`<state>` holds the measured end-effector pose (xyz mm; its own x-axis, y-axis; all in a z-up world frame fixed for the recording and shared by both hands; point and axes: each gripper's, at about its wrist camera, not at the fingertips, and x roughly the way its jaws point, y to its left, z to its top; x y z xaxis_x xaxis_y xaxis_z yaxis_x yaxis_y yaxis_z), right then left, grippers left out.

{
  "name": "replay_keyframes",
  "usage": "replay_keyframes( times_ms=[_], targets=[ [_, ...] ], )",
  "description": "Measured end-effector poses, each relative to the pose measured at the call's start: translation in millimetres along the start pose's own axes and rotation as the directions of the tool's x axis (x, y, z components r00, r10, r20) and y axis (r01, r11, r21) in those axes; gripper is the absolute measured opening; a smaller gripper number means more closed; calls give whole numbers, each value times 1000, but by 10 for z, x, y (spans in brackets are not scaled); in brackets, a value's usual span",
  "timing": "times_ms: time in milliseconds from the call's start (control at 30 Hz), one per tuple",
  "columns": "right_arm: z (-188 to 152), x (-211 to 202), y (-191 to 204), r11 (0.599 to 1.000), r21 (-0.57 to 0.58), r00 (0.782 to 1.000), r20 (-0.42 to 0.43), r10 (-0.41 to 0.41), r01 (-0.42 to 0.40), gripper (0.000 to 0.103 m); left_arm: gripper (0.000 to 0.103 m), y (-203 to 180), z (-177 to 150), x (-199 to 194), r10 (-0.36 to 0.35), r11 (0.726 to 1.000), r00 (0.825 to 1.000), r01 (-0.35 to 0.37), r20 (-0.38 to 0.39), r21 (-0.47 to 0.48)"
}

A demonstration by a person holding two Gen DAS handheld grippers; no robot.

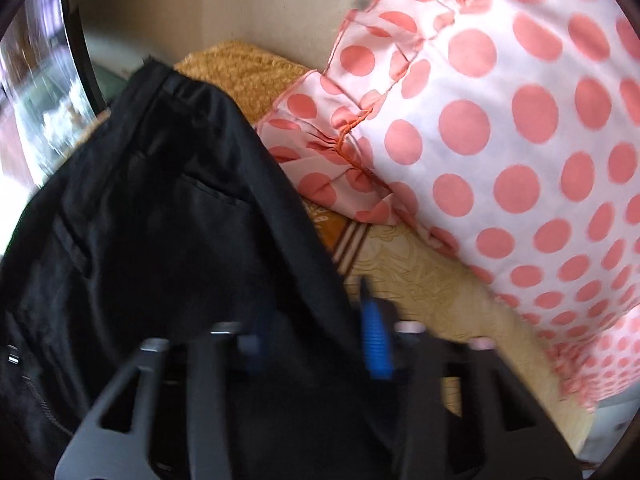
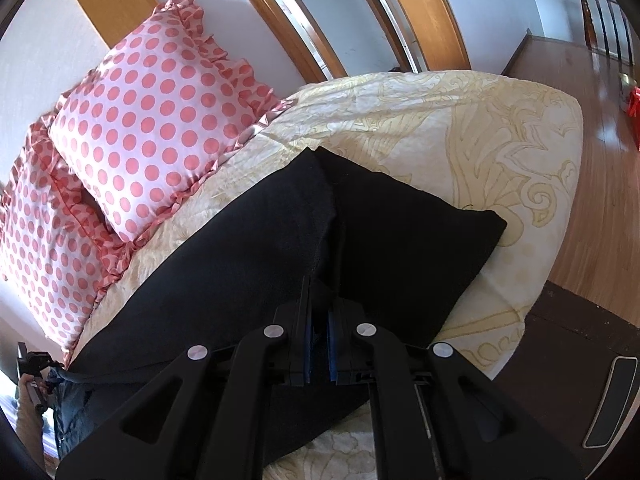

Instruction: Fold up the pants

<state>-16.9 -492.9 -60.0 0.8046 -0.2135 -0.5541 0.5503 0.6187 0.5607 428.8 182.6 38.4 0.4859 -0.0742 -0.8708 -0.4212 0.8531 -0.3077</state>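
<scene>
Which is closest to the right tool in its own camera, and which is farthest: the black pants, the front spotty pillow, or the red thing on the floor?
From the right tool, in the right wrist view:
1. Black pants: pinched in the tool, right at its tips.
2. Front spotty pillow: up on the left, at the head of the bed.
3. Red thing: far right, on the wooden floor past the bed.

Motion blur smeared the left gripper point(image 1: 316, 344), and black pants point(image 1: 160, 208) draped over its fingers hid whether they met. Beyond the right gripper point(image 2: 320, 336), fabric bunched between the fingertips concealed the pads' contact, and the frame's lower edge cut off the pants' waist end.
</scene>
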Motion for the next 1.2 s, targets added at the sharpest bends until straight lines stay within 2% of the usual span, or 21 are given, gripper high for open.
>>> replay_keyframes(
  times_ms=[33, 67, 133, 367, 567, 667, 733, 800, 867, 967, 1033, 1167, 1200],
  targets=[
    [5, 2, -2, 1000, 1, 1000, -2, 2, -2, 6, 15, 40, -7, -31, -28, 999, 1000, 28, 12, -15],
    [13, 6, -5, 1000, 3, 1000, -3, 4, -4, 6, 11, 62, -23, -72, -31, 999, 999, 31, 24, -24],
    [20, 13, -12, 1000, 6, 1000, -4, 9, -9, 6, 9, 105, -72, -207, -36, 999, 998, 36, 46, -11],
    [173, 19, 52, 1000, -1, 999, 20, 29, -29, 6, 8, 315, -414, -1081, -110, 993, 981, 100, 160, 70],
    [396, -115, 150, 999, -16, 995, 85, 43, -42, 6, 8, 621, -929, -1902, -146, 983, 951, 109, 272, 147],
    [486, -286, 144, 999, -11, 990, 131, 54, -53, 6, 8, 849, -1250, -2225, -167, 981, 933, 125, 319, 149],
    [487, -357, 92, 999, 3, 989, 140, 44, -45, 6, 9, 1059, -1587, -2409, -161, 983, 917, 118, 366, 138],
    [429, -337, 13, 1000, 12, 993, 118, 18, -19, 6, 10, 1245, -1868, -2433, -131, 989, 910, 92, 394, 115],
    [368, -282, -46, 1000, 18, 996, 93, -1, 0, 6, 10, 1466, -2150, -2363, -94, 995, 912, 70, 398, 74],
    [289, -199, -152, 999, 50, 998, 62, -20, 17, 6, 9, 1751, -2509, -2113, -47, 999, 935, 46, 351, 12],
    [293, -209, -174, 998, 58, 998, 62, -14, 10, 6, 8, 1870, -2666, -2001, -27, 999, 940, 35, 340, -17],
    [307, -334, -134, 999, 42, 995, 100, -12, 7, 6, 9, 1952, -2846, -2025, -27, 997, 915, 52, 403, -52],
    [308, -332, -138, 999, 37, 995, 98, -19, 16, 6, 11, 1960, -2859, -2008, -28, 997, 913, 55, 406, -56]
  ],
)
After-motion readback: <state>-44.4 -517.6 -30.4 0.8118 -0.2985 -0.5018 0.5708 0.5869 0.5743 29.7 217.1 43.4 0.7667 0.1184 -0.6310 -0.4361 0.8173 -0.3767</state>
